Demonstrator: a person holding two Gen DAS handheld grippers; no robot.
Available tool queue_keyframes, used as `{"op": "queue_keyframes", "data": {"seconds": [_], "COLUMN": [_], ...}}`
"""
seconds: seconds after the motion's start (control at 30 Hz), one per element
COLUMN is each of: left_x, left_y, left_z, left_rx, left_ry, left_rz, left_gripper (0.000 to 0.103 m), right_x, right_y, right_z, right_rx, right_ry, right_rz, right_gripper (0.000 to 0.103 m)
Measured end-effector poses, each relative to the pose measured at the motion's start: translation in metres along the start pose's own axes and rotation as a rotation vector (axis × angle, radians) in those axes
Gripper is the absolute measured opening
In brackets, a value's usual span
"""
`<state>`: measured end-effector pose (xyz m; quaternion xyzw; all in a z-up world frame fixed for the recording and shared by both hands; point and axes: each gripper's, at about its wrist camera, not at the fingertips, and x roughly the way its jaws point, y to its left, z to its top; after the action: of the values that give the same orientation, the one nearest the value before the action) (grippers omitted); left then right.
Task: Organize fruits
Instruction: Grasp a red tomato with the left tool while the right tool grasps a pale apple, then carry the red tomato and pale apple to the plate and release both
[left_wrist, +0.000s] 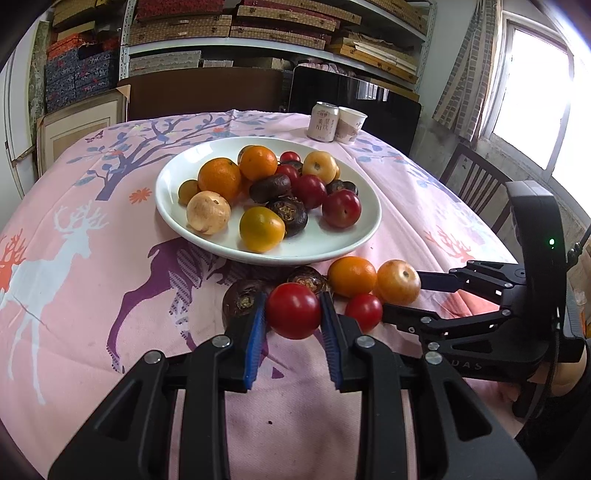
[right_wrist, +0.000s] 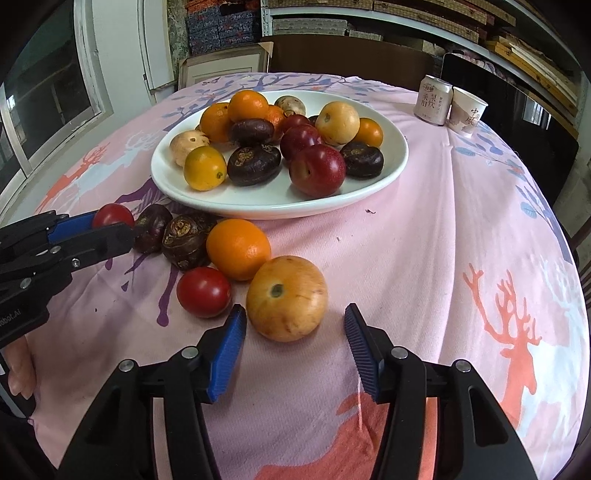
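Fruit fills the white plate mid-tabletop: oranges, plums, dark chestnuts. Near its front rim, left gripper clamps a red tomato; right gripper gapes around a yellow fruit.

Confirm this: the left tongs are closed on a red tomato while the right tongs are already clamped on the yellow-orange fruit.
Not quite. The right tongs are open around the yellow-orange fruit, gaps on both sides, as the right wrist view shows. The left tongs do grip the red tomato.
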<state>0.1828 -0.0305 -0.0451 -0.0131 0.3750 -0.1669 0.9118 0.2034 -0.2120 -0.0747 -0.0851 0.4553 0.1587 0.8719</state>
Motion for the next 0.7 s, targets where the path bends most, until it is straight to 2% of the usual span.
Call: {"op": "queue_keyframes", "data": {"seconds": [0.03,0.1,0.17,0.2,0.7], "left_x": [-0.0003,-0.0004,-0.0004,0.0000,0.0003], "left_y": [0.0002,0.0002,0.0002,-0.0002,-0.0010], "left_z": [0.0000,0.0001,0.0002,0.0002,-0.0001], "left_rx": [0.000,0.000,0.000,0.000,0.007], "left_ry": [-0.001,-0.001,-0.002,-0.002,-0.003], "left_rz": [-0.001,-0.002,-0.001,-0.001,-0.003], "left_gripper": [0.028,0.028,0.028,0.028,0.028], "right_x": [0.0004,0.0005,-0.0003,-0.0008,-0.0003], "right_y": [0.0009,0.0022,0.0009,-0.0009,-0.0049], "right_z": [0.0005,0.0008,0.0007,0.0004,0.0011], "right_rx": [-0.003,-0.008,-0.002,0.007,0.028], "right_ry": [0.000,-0.003,-0.006,-0.008,-0.009], "right_rz": [-0.003,0.006,0.006,0.014,0.031], "right_gripper": [0.057,0.053,0.044,0.042,0.043]}}
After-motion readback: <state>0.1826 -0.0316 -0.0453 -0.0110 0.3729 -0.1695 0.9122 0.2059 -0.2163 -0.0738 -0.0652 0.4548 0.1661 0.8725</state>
